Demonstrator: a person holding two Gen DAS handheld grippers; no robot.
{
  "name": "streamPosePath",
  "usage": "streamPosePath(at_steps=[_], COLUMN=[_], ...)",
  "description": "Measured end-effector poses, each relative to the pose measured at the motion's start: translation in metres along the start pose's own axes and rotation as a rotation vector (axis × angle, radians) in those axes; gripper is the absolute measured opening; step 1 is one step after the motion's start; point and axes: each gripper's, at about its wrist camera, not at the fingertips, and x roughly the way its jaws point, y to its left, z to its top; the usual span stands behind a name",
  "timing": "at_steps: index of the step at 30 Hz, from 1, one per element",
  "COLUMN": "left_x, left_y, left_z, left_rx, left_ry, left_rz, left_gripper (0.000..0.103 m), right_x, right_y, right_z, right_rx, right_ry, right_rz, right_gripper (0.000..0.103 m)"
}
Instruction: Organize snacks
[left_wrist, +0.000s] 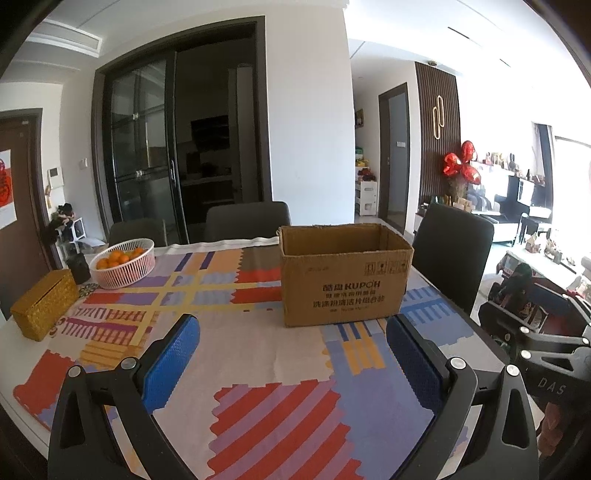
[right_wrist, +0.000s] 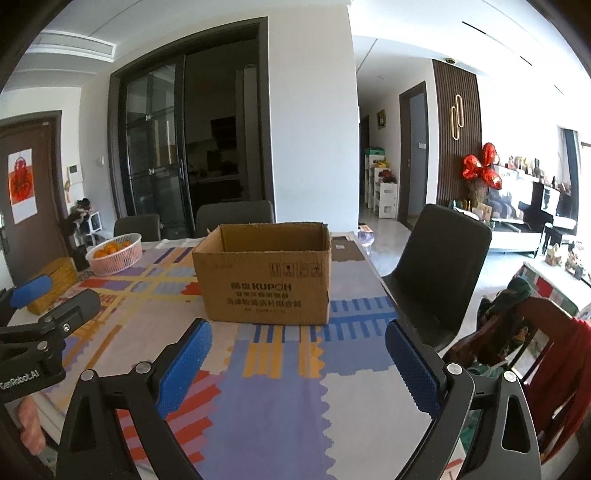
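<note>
Sitting ahead of both empty, spread tools (left_wrist: 293, 338) (right_wrist: 298, 341): an open cardboard box (left_wrist: 345, 280).

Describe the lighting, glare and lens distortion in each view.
Left wrist view: window side at right blown out white, cardboard box evenly lit, door frames bowed by fisheye, corners vignetted black. Right wrist view: same overexposure at right, box print readable, tablecloth edges curved.

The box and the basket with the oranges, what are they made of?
The box looks like plain brown cardboard: matte, with printed writing and a rough cut rim. The basket seems to be plastic, pinkish-white, with thin ribs and gaps you can see through, though that is a guess from its look. The oranges inside are real-looking fruit.
</note>
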Motion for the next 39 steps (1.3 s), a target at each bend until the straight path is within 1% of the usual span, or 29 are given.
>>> streamPosePath(at_steps=[7, 22, 39], left_x=[0.0015, -0.0012, -0.0019], left_y=[0.0007, -0.0009, -0.0018], left_z=[-0.0038, -0.0014, 0.0014], left_rx=[-0.004, -0.004, -0.011], left_ry=[0.004, -0.011, -0.011], left_rz=[-0.002, 0.004, -0.001], left_gripper=[0.103, 0.103, 0.103], right_x=[-0.003, -0.0055, -0.0061], right_y=[-0.0014, -0.0035, -0.0021], right_z=[-0.0022, -0.0015, -0.0003], right_rx=[-0.011, 0.0, -0.007], right_ry=[-0.01, -0.004, -0.003], right_rz=[-0.029, -0.006, -0.004], right_gripper=[0.096, 0.096, 0.096])
